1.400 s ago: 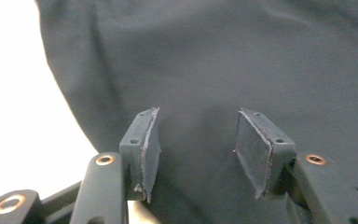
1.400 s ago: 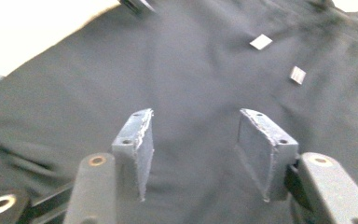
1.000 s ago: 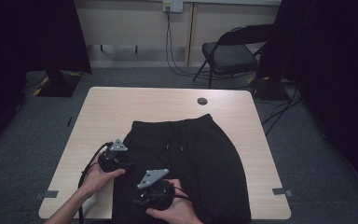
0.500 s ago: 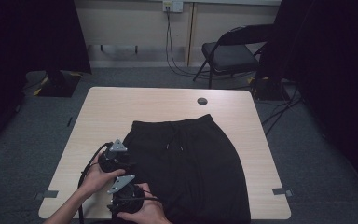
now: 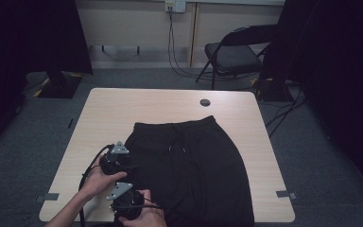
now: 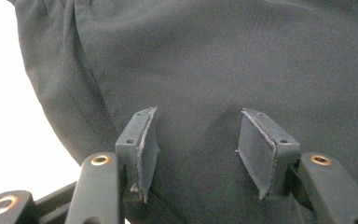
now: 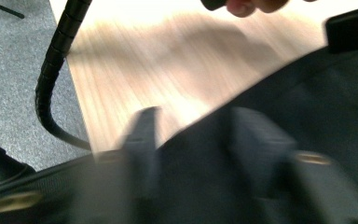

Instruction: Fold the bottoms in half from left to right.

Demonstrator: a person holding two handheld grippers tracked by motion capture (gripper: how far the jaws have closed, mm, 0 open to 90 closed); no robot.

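A pair of black shorts (image 5: 194,161) lies flat on the wooden table (image 5: 123,113), waistband toward the far side. My left gripper (image 5: 128,165) rests at the shorts' left edge. In the left gripper view its gripper (image 6: 196,149) is open, pads apart, with the dark fabric (image 6: 214,60) lying under and between them. My right gripper (image 5: 125,190) sits just nearer, at the shorts' near left edge. The right gripper view is blurred; its gripper (image 7: 196,154) has just been closing, jaws still apart, with the fabric's edge (image 7: 307,93) between them.
The left gripper's ribbed cable (image 7: 56,56) hangs past the table's left edge over grey carpet (image 7: 14,70). A round cable hole (image 5: 205,102) sits near the table's far edge. A folding chair (image 5: 231,54) stands behind the table.
My right gripper has moved left and down, off the middle of the shorts to their near left edge, close beside the left gripper. The left gripper has stayed put.
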